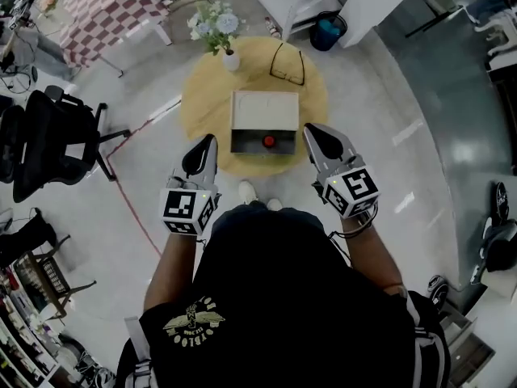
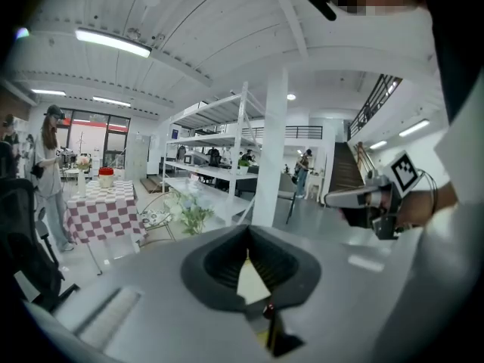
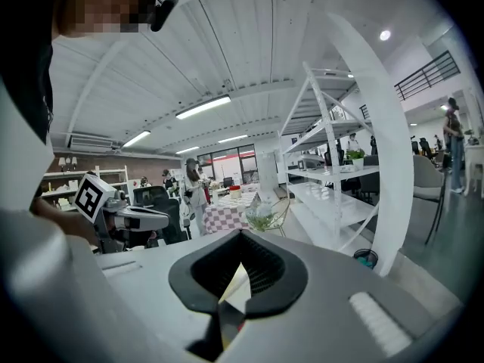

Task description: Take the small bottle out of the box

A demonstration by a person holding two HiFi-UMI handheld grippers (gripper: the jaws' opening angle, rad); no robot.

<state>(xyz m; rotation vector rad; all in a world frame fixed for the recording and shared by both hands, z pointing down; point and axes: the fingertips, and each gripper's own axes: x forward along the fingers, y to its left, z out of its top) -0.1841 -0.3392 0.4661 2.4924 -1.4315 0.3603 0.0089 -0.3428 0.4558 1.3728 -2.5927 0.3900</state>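
A pale open box [image 1: 264,121] stands on the round wooden table [image 1: 202,103]. Inside it, at its near side, a small bottle with a red cap [image 1: 269,141] shows. My left gripper [image 1: 208,141] hovers to the box's left, near the table's front edge, shut and holding nothing. To the right of the box, my right gripper [image 1: 311,129] is likewise shut and empty. Both gripper views look level across the room, so neither shows the box. In them the left gripper's [image 2: 249,259] and the right gripper's [image 3: 238,267] dark pads meet with nothing between.
A vase of flowers [image 1: 216,29] and a black wire stand [image 1: 287,63] sit at the table's far side. A black office chair [image 1: 48,140] stands at the left, a checkered table [image 1: 113,6] and a blue bin [image 1: 327,32] farther back. White shelving [image 2: 227,146] rises ahead.
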